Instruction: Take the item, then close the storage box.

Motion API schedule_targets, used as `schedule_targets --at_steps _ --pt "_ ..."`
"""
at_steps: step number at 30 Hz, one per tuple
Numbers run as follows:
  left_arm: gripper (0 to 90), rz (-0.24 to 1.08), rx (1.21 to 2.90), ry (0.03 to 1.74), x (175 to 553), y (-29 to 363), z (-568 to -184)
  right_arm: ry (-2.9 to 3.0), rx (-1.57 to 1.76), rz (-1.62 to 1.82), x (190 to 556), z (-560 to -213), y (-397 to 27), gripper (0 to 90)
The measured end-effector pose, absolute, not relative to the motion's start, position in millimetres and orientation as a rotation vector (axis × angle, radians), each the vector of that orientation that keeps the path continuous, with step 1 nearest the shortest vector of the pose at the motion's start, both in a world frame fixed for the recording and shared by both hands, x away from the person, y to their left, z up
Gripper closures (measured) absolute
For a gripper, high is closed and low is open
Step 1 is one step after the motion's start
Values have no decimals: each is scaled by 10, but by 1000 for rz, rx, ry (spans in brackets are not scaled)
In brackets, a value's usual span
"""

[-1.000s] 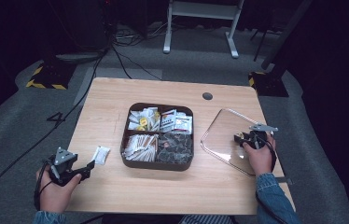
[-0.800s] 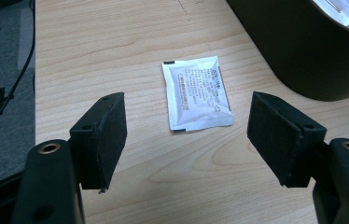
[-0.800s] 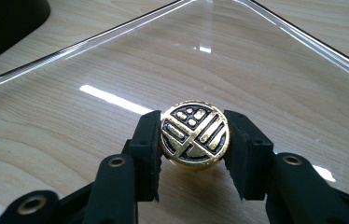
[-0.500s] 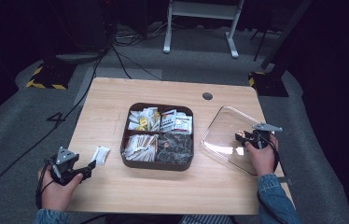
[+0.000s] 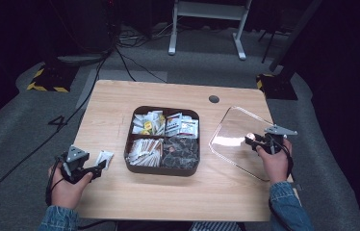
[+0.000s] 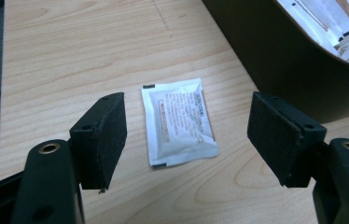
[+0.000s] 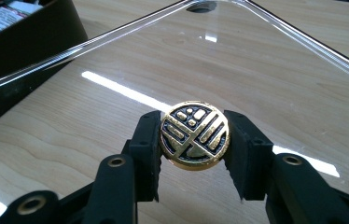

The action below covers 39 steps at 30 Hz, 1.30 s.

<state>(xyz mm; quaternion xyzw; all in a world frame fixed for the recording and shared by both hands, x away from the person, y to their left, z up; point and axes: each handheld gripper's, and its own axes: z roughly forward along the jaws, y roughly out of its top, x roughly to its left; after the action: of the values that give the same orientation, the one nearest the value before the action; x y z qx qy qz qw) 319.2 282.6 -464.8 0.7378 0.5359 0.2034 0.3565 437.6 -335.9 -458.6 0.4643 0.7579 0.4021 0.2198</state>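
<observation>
Dark floor and trailing cables surround the pale wooden table point(image 5: 120, 106) I am working at. On my right side, I have the right gripper point(image 7: 192, 154) clamped on the gold knob point(image 7: 194, 136) of a clear lid point(image 5: 236, 139), its two pads pressing the knob from either side. From the high view the lid sits tilted at the table's right, just beside the brown tray point(image 5: 135, 168) of packets, with my right hand point(image 5: 274, 161) at its near edge. On my left side, the left gripper point(image 6: 189, 135) has its jaws standing wide apart, gripping nothing. A white sachet point(image 6: 179, 121) lies flat on the wood between and just beyond them, touching neither pad, close to the tray's left wall.
</observation>
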Motion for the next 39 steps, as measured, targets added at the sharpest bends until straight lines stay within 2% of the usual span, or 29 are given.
schedule_targets --at_steps 17,28,39 --pt "290 527 1881 1399 3238 2836 -4614 2132 1245 1218 4324 -4131 -3181 593" --pt "273 524 1885 1400 3085 2838 -4579 2210 1152 1251 4409 -3836 -2650 593" --pt "270 518 1887 1386 3097 2818 -4557 2299 1054 1282 4492 -3673 -2092 592"
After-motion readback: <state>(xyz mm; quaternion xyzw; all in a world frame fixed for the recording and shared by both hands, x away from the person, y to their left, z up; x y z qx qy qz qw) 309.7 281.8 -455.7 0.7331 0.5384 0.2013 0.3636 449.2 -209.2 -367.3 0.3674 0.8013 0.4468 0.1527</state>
